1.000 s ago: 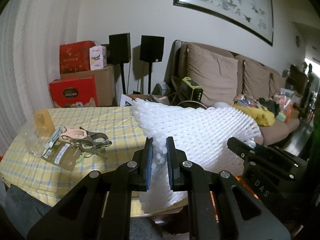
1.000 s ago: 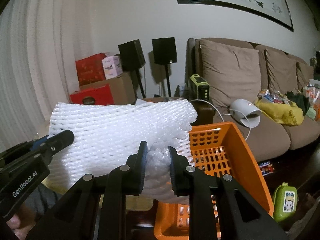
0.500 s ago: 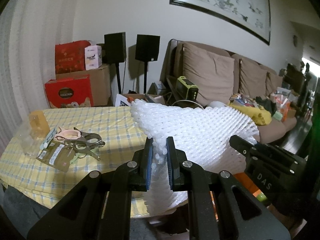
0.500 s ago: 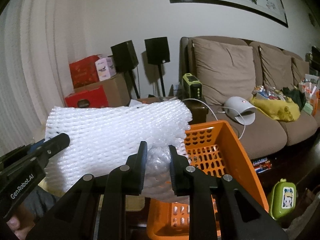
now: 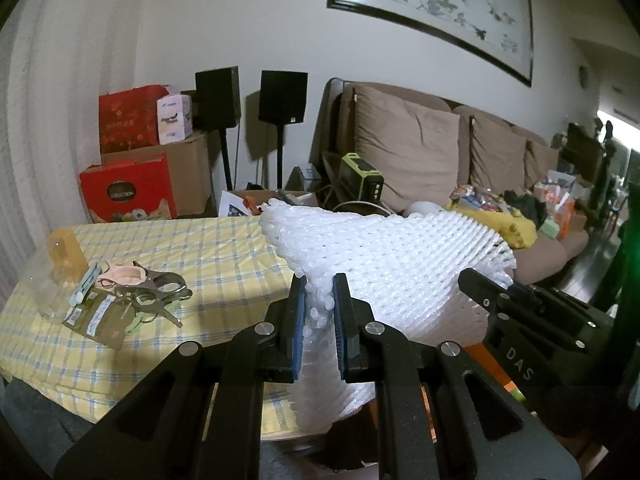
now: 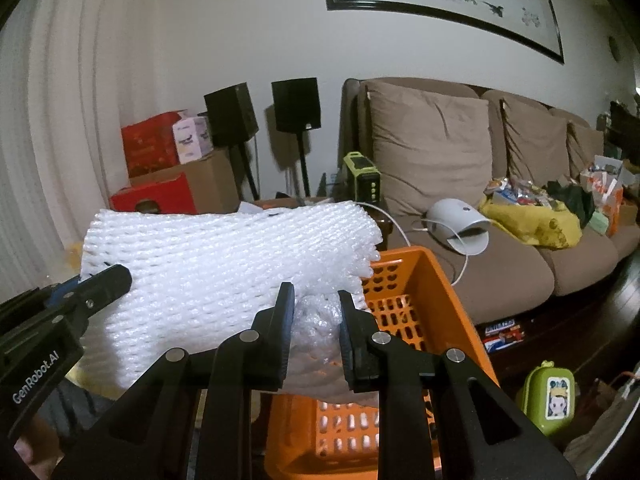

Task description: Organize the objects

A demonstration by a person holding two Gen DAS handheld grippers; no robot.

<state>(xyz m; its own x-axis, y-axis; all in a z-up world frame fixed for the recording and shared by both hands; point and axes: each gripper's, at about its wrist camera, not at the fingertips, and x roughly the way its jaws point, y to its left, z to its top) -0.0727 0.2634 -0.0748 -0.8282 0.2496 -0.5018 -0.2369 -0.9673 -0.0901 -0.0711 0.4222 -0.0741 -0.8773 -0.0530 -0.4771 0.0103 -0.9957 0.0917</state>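
Note:
A white foam net sheet (image 5: 396, 264) hangs stretched in the air between both grippers. My left gripper (image 5: 319, 312) is shut on its near left corner. My right gripper (image 6: 314, 332) is shut on a bunched part of the same foam net sheet (image 6: 224, 264), above an orange slotted basket (image 6: 424, 300). The right gripper (image 5: 496, 292) shows at the right in the left wrist view. At the left edge of the right wrist view the left gripper (image 6: 96, 284) shows, pinching the sheet's far side.
A table with a yellow checked cloth (image 5: 192, 248) carries scissors, packets (image 5: 132, 300) and a clear jar (image 5: 52, 276). Behind stand red boxes (image 5: 128, 188), two black speakers (image 5: 284, 96) and a brown sofa (image 6: 460, 168) with clutter. A green case (image 6: 552, 396) lies on the floor.
Both views have shifted only slightly; the sheet stays held between the two grippers over the basket. Nothing was let go or taken.

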